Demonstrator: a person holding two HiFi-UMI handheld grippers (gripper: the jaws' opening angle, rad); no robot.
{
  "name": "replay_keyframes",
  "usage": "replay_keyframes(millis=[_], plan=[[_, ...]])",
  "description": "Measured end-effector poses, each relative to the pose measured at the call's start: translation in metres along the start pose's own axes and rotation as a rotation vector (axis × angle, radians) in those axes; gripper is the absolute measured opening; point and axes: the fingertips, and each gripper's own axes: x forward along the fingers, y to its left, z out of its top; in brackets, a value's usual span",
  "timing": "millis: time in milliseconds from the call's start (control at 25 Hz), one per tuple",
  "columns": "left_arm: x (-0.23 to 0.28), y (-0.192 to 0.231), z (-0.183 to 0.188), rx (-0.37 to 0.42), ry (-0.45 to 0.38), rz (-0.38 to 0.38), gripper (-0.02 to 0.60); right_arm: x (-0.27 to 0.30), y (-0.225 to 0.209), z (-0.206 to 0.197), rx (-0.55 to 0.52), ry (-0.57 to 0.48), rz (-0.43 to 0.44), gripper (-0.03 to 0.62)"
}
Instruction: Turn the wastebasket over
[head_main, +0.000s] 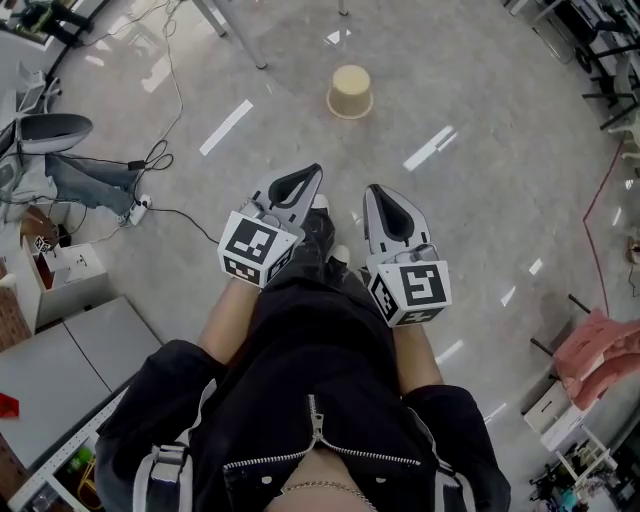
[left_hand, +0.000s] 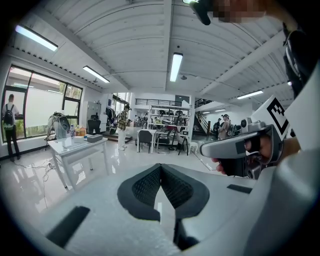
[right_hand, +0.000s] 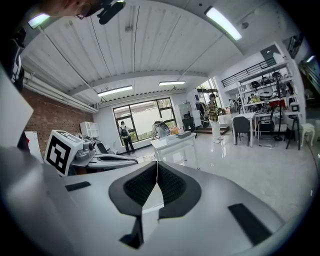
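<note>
Left tool (head_main: 312, 175) and right tool (head_main: 375, 195) are both clenched on nothing. The wastebasket (head_main: 350, 92) sits well off on the floor (head_main: 480, 200), so flipping isn't underway yet imo.

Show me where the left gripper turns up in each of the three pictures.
Head view: left gripper centre-left, pointing up the picture.
Left gripper view: left gripper fills bottom centre, shut.
Right gripper view: left gripper at middle left, seen side-on.
Shared landmark: the right gripper, beside it in all three.
</note>
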Motion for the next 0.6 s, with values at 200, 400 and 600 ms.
replay_keyframes(millis=[200,400,600], plan=[[0.015,0.013,0.006,-0.013,-0.01,-0.015,0.005,0.016,-0.007,0.004,-0.005,0.014,-0.014,0.011],[0.033,0.035,0.006,-0.028,-0.016,-0.033,0.005,0.042,-0.013,0.01,-0.013,0.023,-0.031,0.011],[0.062,0.067,0.017,-0.049,-0.037,-0.056,0.005,0.078,-0.023,0.025,-0.037,0.038,-0.047,0.011]])
